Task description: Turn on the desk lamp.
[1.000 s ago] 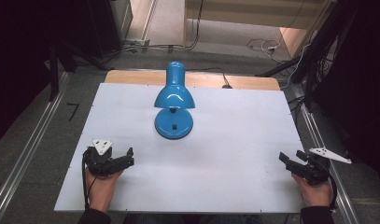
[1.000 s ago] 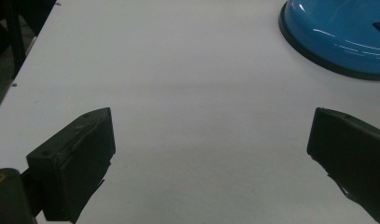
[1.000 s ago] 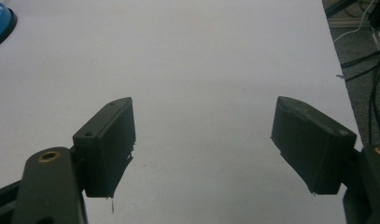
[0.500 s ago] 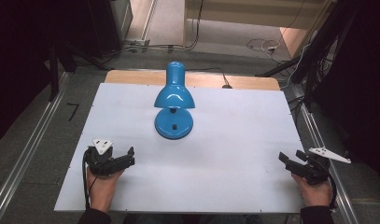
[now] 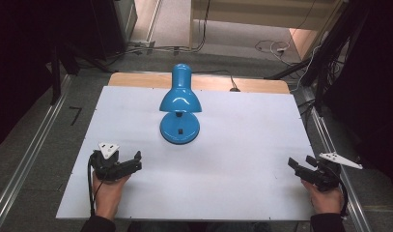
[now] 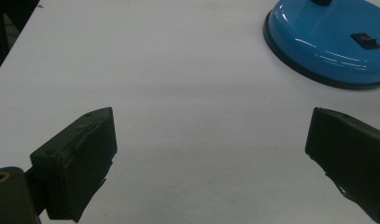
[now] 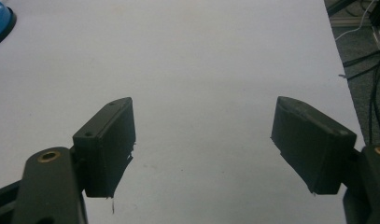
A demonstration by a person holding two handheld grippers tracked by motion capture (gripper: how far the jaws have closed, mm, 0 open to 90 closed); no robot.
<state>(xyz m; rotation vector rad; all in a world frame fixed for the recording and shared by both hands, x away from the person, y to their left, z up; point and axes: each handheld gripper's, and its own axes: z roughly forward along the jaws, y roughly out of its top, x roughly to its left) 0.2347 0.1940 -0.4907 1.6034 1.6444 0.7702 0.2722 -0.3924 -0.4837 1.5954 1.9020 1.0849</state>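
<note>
A: Lamp [image 5: 179, 108] is blue and it stands upright on the white worktop [image 5: 242, 145], in the middle but toward the far edge. Its round base [image 6: 330, 44] sits flat on the sheet, and the shade hangs over the base.

B: And where are the tongs?

A: Left tongs [image 5: 131, 162] are low at the near left corner, held in a hand [image 5: 107, 193]. Their jaws are wide apart and nothing is between them. In the left gripper view I see only bare white sheet between the two black jaws, and the base is ahead and to the right, apart from them.

B: And the other side?

A: Right tongs [image 5: 300, 164] are at the near right corner, well apart from the lamp. These jaws are also spread wide and hold nothing. In the right gripper view a small piece of the blue base shows at the top left corner, far from the jaws. Cables [image 7: 369, 70] lie on the floor beyond the right edge of the worktop.
</note>
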